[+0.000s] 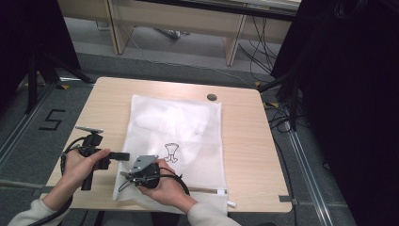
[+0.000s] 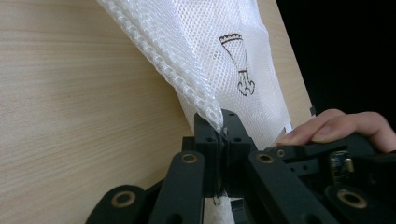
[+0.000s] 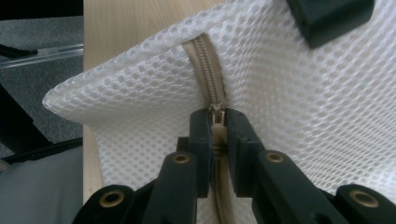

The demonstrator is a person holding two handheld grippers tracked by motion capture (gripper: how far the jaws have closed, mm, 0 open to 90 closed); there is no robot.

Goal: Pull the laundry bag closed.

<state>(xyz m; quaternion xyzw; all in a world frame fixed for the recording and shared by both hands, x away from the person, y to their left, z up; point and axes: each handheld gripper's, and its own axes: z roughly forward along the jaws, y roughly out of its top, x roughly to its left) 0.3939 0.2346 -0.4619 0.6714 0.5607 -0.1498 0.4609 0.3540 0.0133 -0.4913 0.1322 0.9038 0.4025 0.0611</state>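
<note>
On the near edge of the table (image 1: 244,108), seen from the high view, lies a white mesh bag (image 1: 188,122); both grippers work at its near left corner. From the left gripper (image 2: 223,122) view, the jaws are closed on the bag's edge, I think to keep the fabric tight. From the right gripper (image 3: 217,116) view, the jaws are closed on the zipper pull (image 3: 216,110), probably so the zipper (image 3: 208,70) can slide while the other side is anchored.
</note>
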